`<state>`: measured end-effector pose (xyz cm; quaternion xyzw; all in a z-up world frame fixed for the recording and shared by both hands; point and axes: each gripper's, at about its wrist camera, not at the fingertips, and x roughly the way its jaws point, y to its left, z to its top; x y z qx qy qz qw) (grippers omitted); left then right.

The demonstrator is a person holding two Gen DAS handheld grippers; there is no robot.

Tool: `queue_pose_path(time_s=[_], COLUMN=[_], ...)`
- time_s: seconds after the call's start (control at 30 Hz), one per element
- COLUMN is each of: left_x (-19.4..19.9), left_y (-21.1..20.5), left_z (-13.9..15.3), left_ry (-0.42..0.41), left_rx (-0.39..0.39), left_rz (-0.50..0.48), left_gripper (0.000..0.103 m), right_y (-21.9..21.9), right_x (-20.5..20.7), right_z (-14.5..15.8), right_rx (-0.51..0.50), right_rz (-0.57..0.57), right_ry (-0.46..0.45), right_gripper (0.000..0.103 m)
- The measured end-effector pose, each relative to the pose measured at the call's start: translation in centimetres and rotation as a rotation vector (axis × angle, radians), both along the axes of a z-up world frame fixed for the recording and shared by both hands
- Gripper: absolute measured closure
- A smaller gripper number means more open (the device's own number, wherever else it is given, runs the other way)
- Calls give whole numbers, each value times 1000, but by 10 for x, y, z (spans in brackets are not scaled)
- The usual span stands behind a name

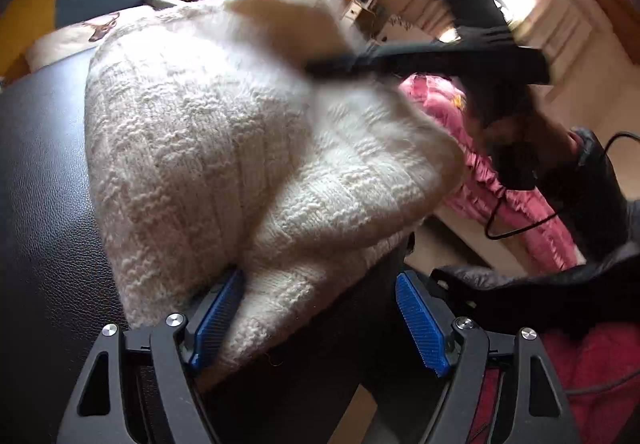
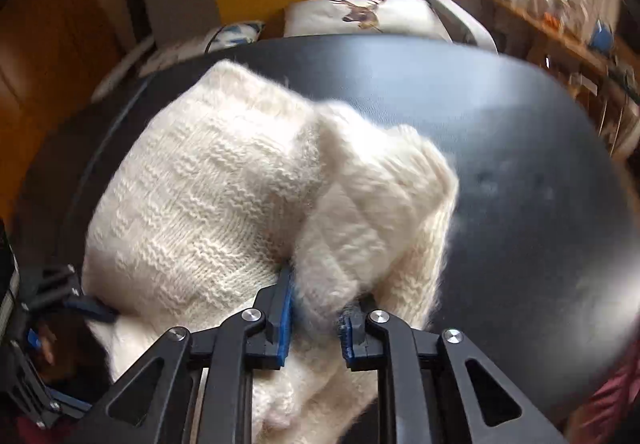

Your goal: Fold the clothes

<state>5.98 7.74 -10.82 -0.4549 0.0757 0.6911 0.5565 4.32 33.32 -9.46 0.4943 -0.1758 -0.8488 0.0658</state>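
Right tool [image 2: 316,318] clamped on blurred white sweater [image 2: 224,180], hem hidden; left tool [image 1: 320,320] wide, fold between.

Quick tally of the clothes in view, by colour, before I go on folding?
White knitted sweater: 1
Pink garment: 1
Black garment: 1
Red garment: 1
Total: 4
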Motion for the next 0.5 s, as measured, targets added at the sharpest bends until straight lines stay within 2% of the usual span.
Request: queue_pose_path(time_s=[0.03, 0.1, 0.13, 0.23, 0.3, 0.37, 0.5], left_x=[3, 2, -1, -26, -44, -61, -93], left_y=[1, 0, -3, -19, -27, -30, -13], left_z=[1, 4, 6, 19, 31, 39, 46], left_ry=[13, 1, -34, -268, -339, -356, -361], left_rx=[-15, -29, -16, 155, 262, 331, 359], left_rz=[-15, -35, -39, 1, 52, 105, 178], left_gripper=[24, 24, 24, 24, 24, 24, 24], right_y=[18, 33, 38, 50, 54, 56, 47], right_x=[6, 14, 17, 22, 28, 38, 73], right_z=[-3, -12, -16, -23, -17, -9, 9], right_rx=[-134, -254, -286, -393, -429, -478, -537], right_rz=[-48, -70, -71, -87, -78, -56, 63], right_ry=[-4, 16, 31, 48, 54, 53, 49], right_gripper=[83, 82, 81, 78, 76, 71, 58])
